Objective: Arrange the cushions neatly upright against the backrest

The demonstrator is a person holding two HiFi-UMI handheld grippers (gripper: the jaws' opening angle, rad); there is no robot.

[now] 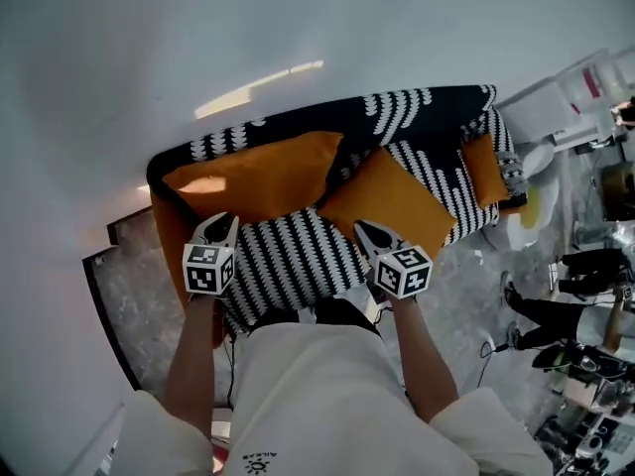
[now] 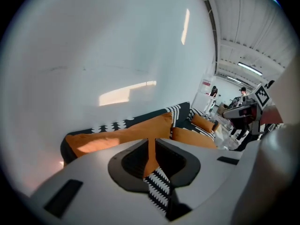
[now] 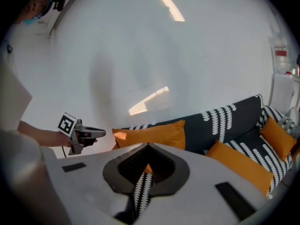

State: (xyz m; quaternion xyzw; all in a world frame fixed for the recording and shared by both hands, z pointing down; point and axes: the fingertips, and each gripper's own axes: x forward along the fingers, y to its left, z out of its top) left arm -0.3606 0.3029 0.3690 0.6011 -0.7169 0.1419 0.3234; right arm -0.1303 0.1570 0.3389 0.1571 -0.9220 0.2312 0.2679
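A white wall (image 1: 149,38) backs the sofa (image 1: 298,256), covered in black with white scalloped stripes; cluttered equipment (image 1: 585,97) crowds its right end. Against the backrest (image 1: 422,107) lean the plump long orange cushion (image 1: 260,177), lengthwise along it, and the square orange cushion (image 1: 392,201), tilted cornerwise. The left gripper (image 1: 224,222) and right gripper (image 1: 362,228) hover over the sofa's front, jaws closed on nothing
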